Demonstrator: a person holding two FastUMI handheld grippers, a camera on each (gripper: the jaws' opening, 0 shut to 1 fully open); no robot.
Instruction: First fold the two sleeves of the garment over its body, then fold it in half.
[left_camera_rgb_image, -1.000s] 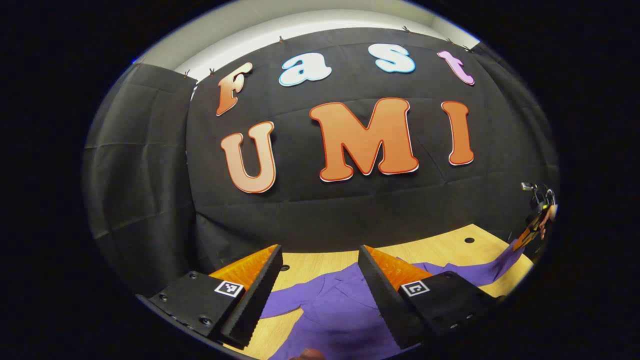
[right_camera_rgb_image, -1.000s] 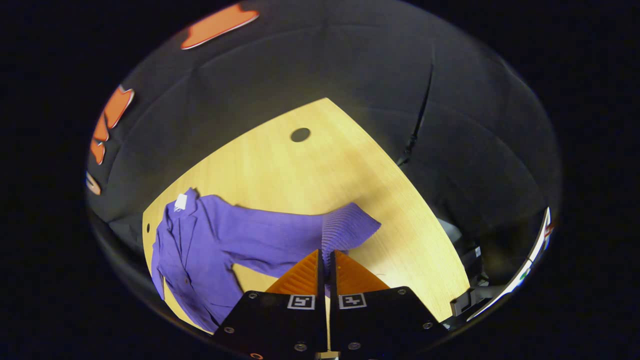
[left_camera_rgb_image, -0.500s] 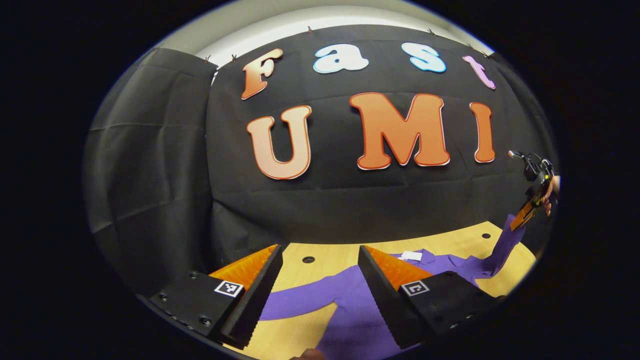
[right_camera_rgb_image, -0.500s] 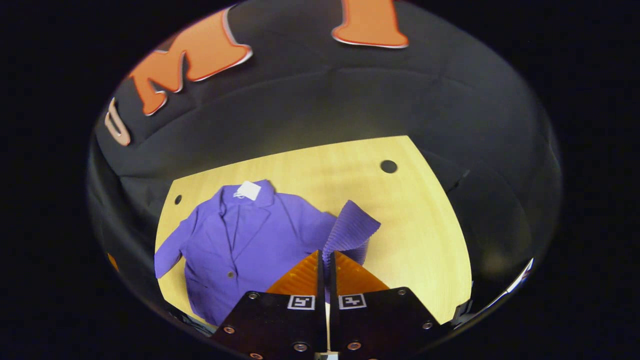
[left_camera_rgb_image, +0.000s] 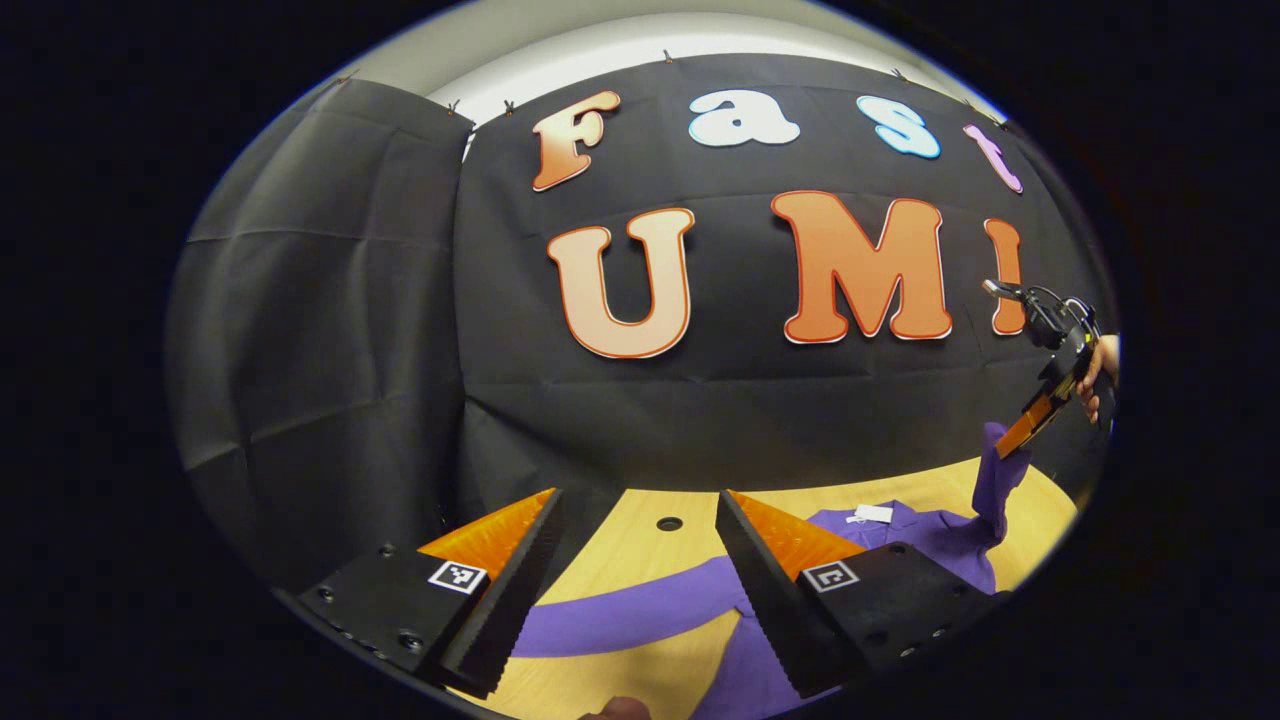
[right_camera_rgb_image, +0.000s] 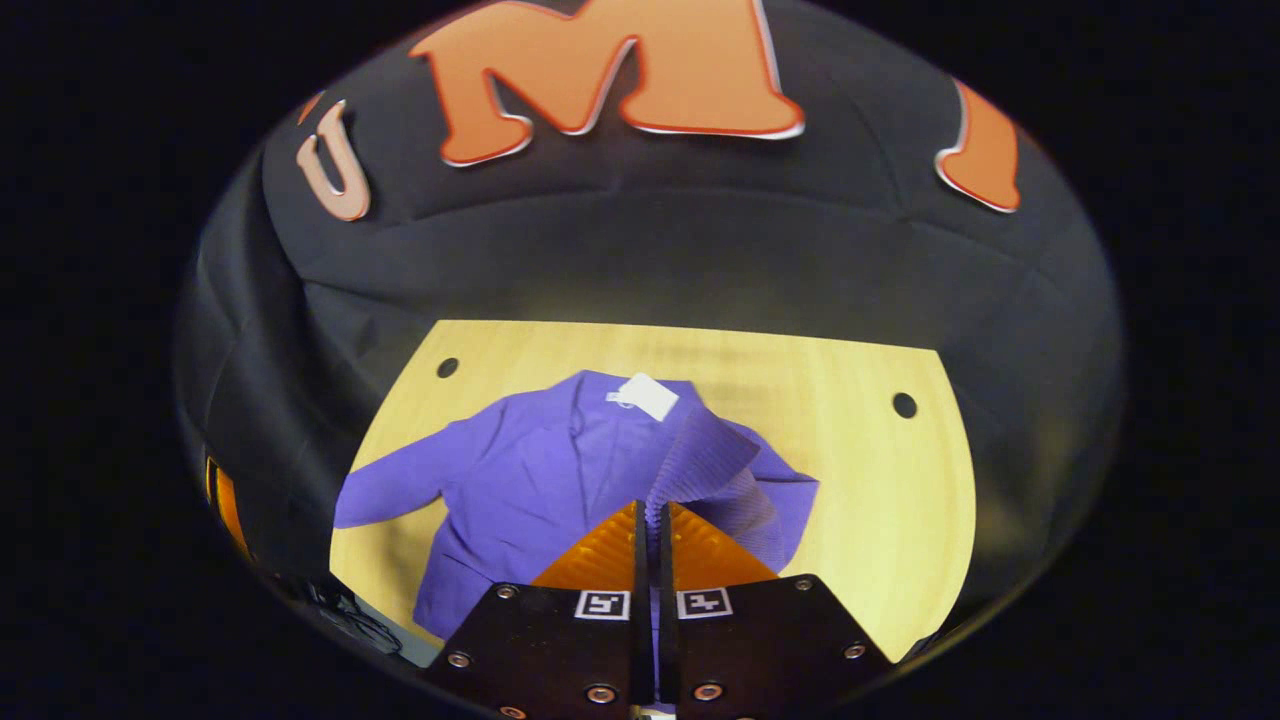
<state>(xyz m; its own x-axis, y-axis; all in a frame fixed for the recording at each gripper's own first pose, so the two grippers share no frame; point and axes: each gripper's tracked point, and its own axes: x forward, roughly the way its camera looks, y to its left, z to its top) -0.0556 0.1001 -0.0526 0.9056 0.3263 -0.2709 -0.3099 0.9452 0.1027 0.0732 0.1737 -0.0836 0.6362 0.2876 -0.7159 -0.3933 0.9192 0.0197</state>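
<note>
A purple jacket (right_camera_rgb_image: 530, 480) lies face up on the wooden table (right_camera_rgb_image: 860, 480), with a white tag (right_camera_rgb_image: 647, 396) at its collar. My right gripper (right_camera_rgb_image: 650, 515) is shut on the ribbed cuff of one sleeve (right_camera_rgb_image: 705, 460) and holds it lifted above the jacket's body. In the left gripper view that gripper (left_camera_rgb_image: 1015, 435) hangs at the far right in a hand, the sleeve (left_camera_rgb_image: 995, 485) dangling from it. The other sleeve (right_camera_rgb_image: 385, 490) lies spread out flat. My left gripper (left_camera_rgb_image: 640, 545) is open above that flat sleeve (left_camera_rgb_image: 640, 615), holding nothing.
Black cloth walls close in the table at the back and sides. Small round holes (right_camera_rgb_image: 904, 405) sit near the table's far corners (right_camera_rgb_image: 447, 367). Bare wood lies to the right of the jacket (right_camera_rgb_image: 880, 540). A hand (left_camera_rgb_image: 1098, 375) holds the right gripper.
My right gripper has carried the sleeve cuff up and in over the jacket's body. The left gripper has turned leftward and stays open.
</note>
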